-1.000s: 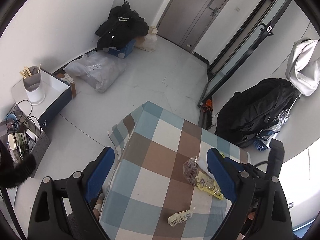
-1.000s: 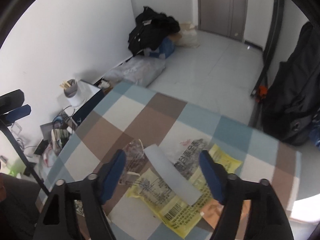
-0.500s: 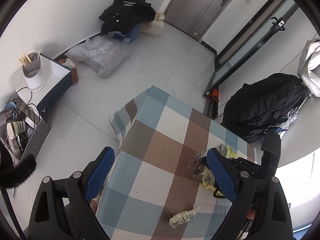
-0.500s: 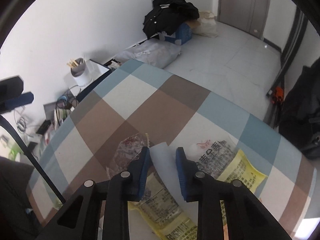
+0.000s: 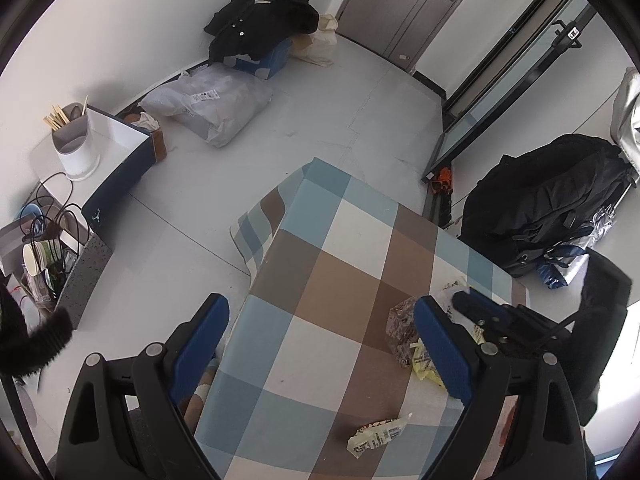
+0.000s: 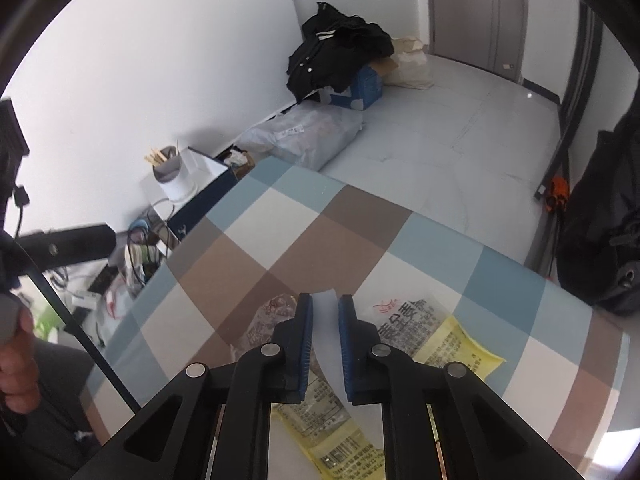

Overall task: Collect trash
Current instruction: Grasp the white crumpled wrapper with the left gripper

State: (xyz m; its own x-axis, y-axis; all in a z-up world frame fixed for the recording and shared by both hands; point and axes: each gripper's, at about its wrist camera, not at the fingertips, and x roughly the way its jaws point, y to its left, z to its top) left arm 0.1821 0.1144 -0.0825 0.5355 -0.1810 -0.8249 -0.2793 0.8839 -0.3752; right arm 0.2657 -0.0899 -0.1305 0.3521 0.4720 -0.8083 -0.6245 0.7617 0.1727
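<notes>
On the checked tablecloth [image 6: 304, 240] lie a yellow printed wrapper [image 6: 452, 344], a clear crinkled wrapper [image 6: 268, 320] and a white paper strip [image 6: 325, 320]. My right gripper [image 6: 325, 300] is closing its jaws on the white strip, which fills the narrow gap between the blue pads. In the left wrist view my left gripper [image 5: 320, 302] hangs open above the table's near left part with nothing between its fingers. A small crumpled wrapper [image 5: 376, 436] lies below it. The right gripper [image 5: 466, 300] shows there over the clear wrapper [image 5: 400, 320].
A black backpack [image 5: 552, 208] leans right of the table. On the floor to the left stand a white-topped box with a utensil holder [image 5: 76, 144], a grey plastic bag [image 5: 208, 104] and a pile of black clothes [image 5: 260, 12]. A person's hand [image 6: 16, 360] shows at the left.
The right gripper's jaws have come together from wide apart onto the white strip. The left gripper has tilted a little, still open.
</notes>
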